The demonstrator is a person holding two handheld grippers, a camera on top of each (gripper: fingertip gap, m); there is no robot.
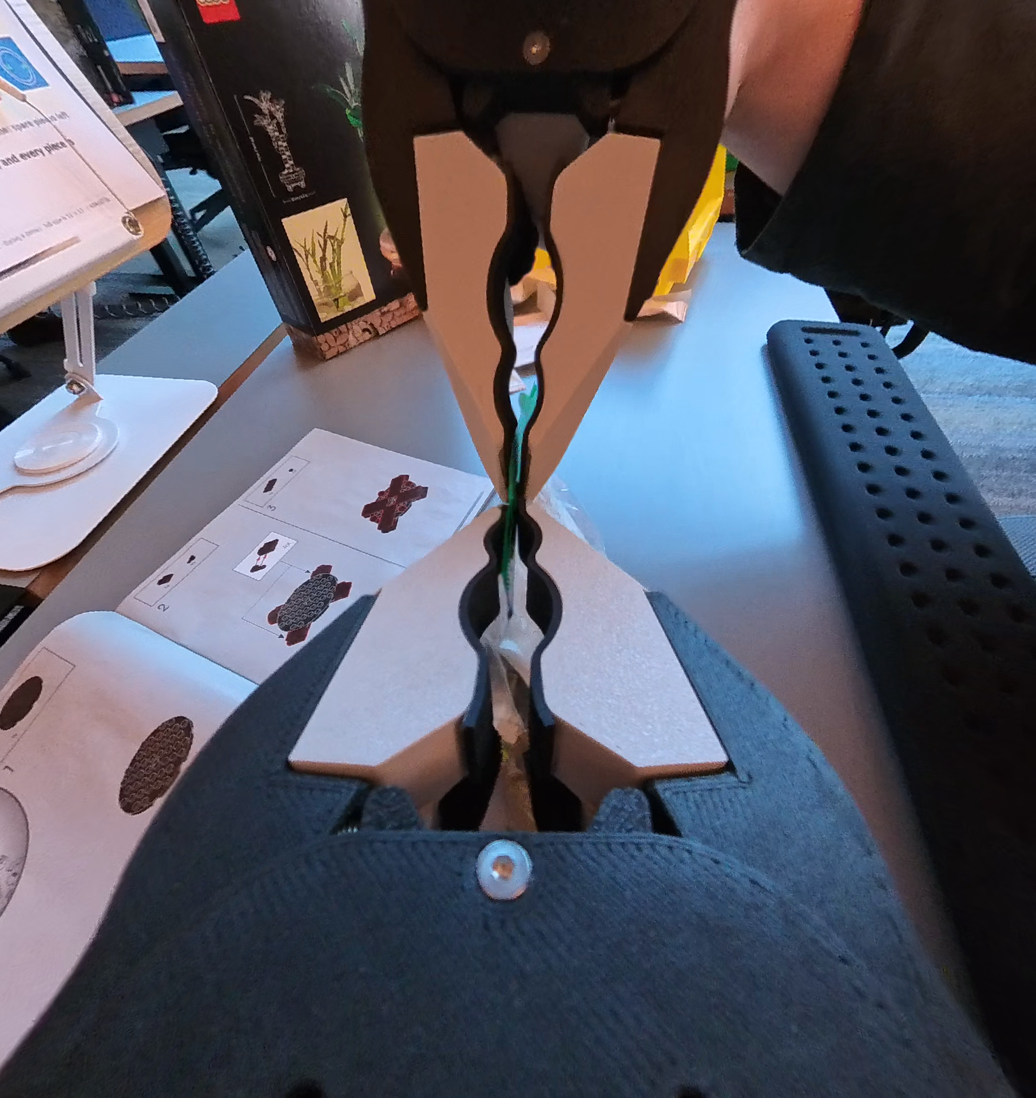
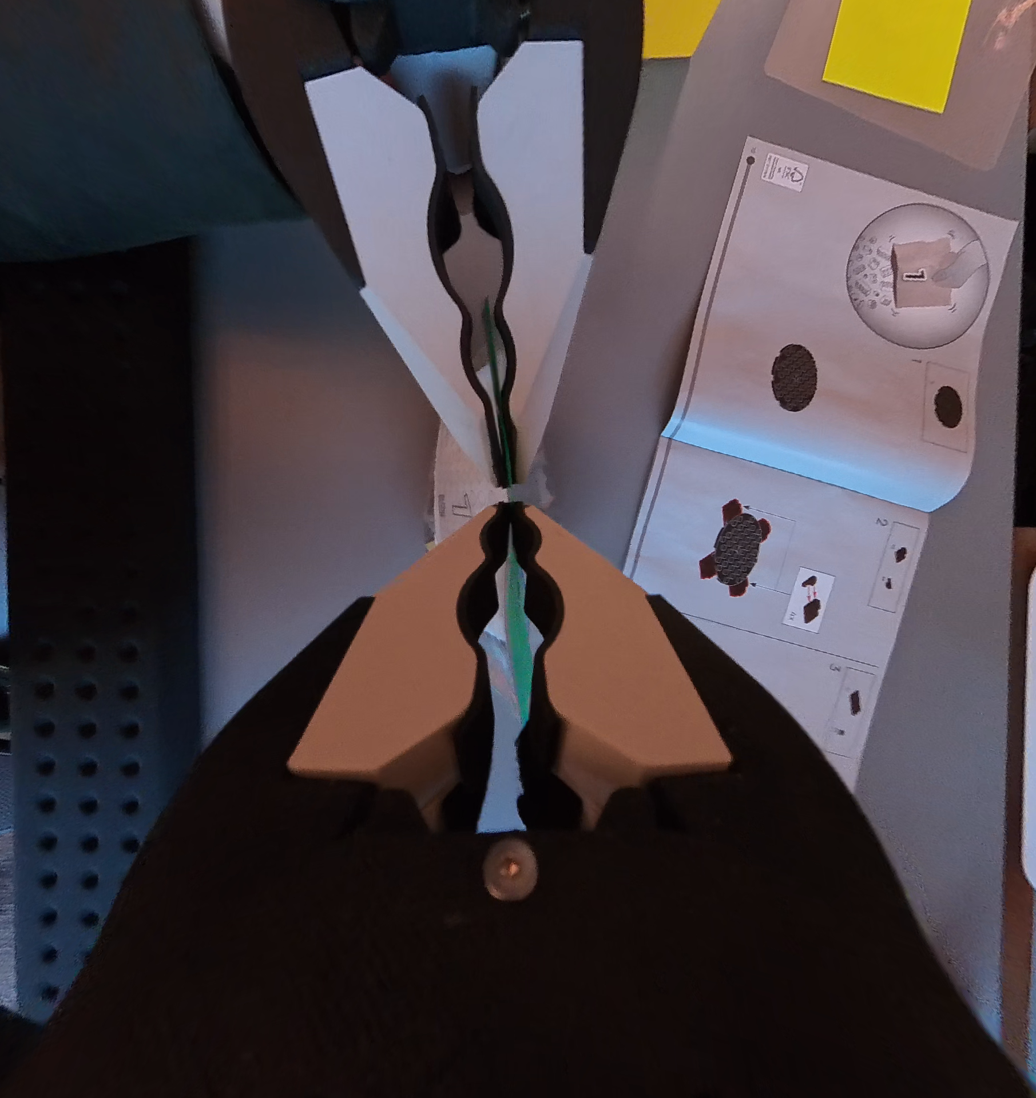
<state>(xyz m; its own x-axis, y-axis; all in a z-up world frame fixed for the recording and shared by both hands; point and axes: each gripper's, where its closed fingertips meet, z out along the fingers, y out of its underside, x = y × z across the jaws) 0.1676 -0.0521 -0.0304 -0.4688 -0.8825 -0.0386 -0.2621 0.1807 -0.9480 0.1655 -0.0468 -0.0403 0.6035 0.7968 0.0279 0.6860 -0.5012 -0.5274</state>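
The left gripper [image 1: 512, 517] and the right gripper [image 2: 506, 514] are meeting tip to tip above the table [image 1: 682, 475], each pointing at the other, and both are clamping down on the same small clear plastic bag [image 1: 512, 644] with a green strip running through it. In the left wrist view the left gripper's jaws are closed on the bag, the crinkled film bunching in the wavy slot between the fingers, while the right gripper is coming in from the top of the frame with its jaws pinched on the green edge. In the right wrist view the bag [image 2: 518, 641] is showing as a thin green and white sliver between the closed fingers, with a bit of white film [image 2: 524, 493] sticking out at the point where the two tips are touching. An open instruction booklet [image 1: 301, 552] is lying flat on the table just beside the grippers, on the left in the left view and on the right [image 2: 800, 475] in the right view. A dark box with plant pictures [image 1: 301, 208] is standing upright farther back. A white stand holding a printed sheet [image 1: 57, 416] is sitting on the far left. A dark perforated chair armrest [image 1: 907, 505] is lying along the table's right edge. A yellow sheet [image 2: 896, 47] is showing on the table in the top corner of the right view.
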